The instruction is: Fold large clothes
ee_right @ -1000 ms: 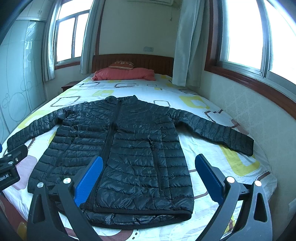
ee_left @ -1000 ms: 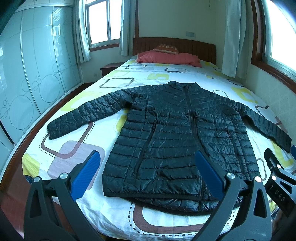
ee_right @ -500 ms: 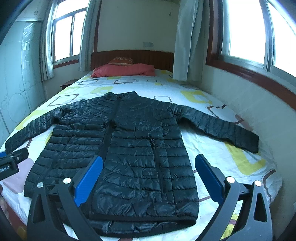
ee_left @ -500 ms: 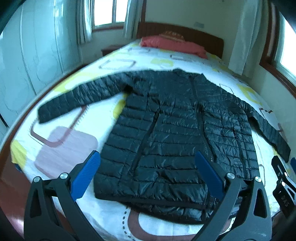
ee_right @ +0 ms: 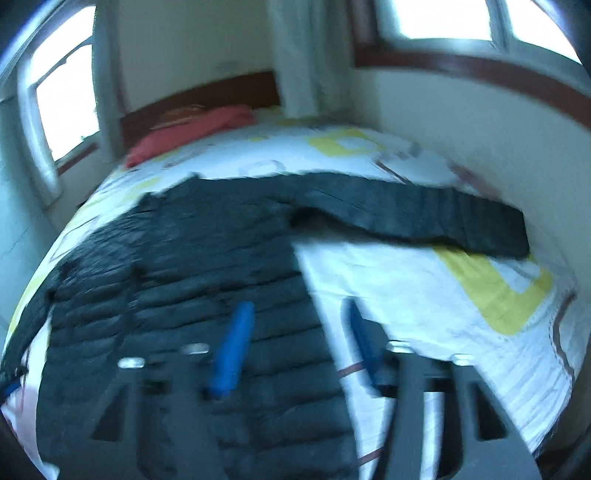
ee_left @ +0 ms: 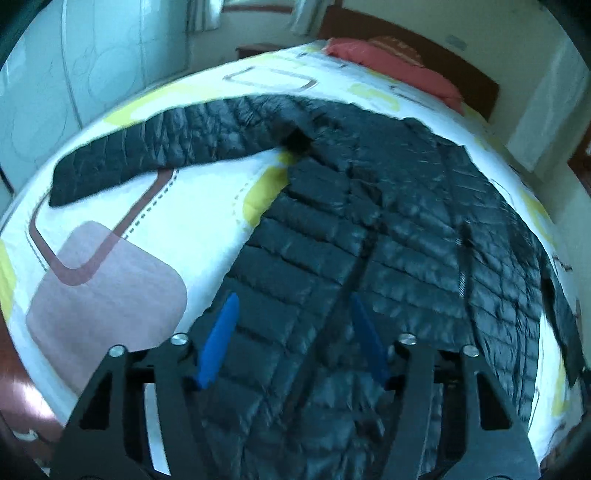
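A black quilted puffer jacket point(ee_left: 388, 229) is seen spread flat, front up, across a bed point(ee_left: 207, 206) covered with a white sheet printed in yellow, mauve and brown rounded shapes; no brand, label or writing can be read on anything, both views being smeared by motion. In the left wrist view the left gripper point(ee_left: 291, 325) is held low over the jacket's lower body near its left edge, the blue pads point(ee_left: 218, 343) closing with quilted fabric lying under the gap, though no pinch on it can be made out. One sleeve point(ee_left: 147, 151) is shown stretched out toward a frosted wardrobe point(ee_left: 55, 74), and a mauve patch of the sheet is picked up beside the hem, details given by this view alone. In the right wrist view the right gripper point(ee_right: 295, 339) is caught straddling the jacket's opposite side edge, jaws closing, one blue pad over the dark fabric and the other over bare sheet, with contact not to be told through the blur. The other sleeve point(ee_right: 424, 214) is shown reaching toward the wall beneath a bright window point(ee_right: 454, 18), with a curtain point(ee_right: 306, 55) offered only here. A red pillow point(ee_left: 391, 70) at the wooden headboard point(ee_right: 207, 99) is shared by both views
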### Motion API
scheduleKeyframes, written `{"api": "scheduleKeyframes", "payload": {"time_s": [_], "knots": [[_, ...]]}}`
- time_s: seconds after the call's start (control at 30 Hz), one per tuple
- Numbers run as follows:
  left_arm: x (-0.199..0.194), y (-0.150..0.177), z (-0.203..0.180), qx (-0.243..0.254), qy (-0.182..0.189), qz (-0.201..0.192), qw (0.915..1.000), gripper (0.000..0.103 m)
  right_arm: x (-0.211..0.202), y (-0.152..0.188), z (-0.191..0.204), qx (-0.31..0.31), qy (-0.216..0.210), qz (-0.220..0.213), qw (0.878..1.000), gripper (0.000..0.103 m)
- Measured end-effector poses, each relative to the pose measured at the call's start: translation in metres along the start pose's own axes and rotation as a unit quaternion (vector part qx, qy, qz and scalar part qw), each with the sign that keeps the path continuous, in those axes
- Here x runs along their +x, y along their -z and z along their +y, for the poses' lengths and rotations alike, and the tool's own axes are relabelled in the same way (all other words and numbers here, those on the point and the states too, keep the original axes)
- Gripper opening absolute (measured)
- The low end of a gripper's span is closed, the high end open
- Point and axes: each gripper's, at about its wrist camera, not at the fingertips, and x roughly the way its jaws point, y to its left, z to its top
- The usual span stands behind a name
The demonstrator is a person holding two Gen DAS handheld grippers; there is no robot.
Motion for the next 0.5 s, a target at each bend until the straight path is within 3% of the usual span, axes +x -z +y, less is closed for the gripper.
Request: {"api": "scheduleKeyframes", "payload": {"time_s": [0.1, 0.17, 0.2, 0.23, 0.5], "knots": [[0.014, -0.012, 0.01, -0.02, -0.006, 0.001, 0.9998, 0.057, 0.018, -0.016, -0.04, 0.062, -0.008, -0.006, 0.998, 0.05], [0.023, -0.022, 0.021, -0.043, -0.016, -0.004, 0.9989, 0.061, 0.027, -0.027, -0.075, 0.116, -0.013, -0.021, 0.993, 0.072], [0.026, -0.024, 0.025, -0.055, -0.017, -0.006, 0.9983, 0.067, 0.029, -0.03, -0.087, 0.137, -0.014, -0.029, 0.99, 0.076], [0.03, -0.029, 0.035, -0.08, -0.019, -0.007, 0.9966, 0.079, 0.033, -0.033, -0.106, 0.166, -0.015, -0.035, 0.985, 0.076], [0.055, -0.038, 0.076, -0.174, -0.045, -0.007, 0.9836, 0.081, 0.072, -0.036, -0.22, 0.342, -0.029, -0.053, 0.938, 0.076]]}}
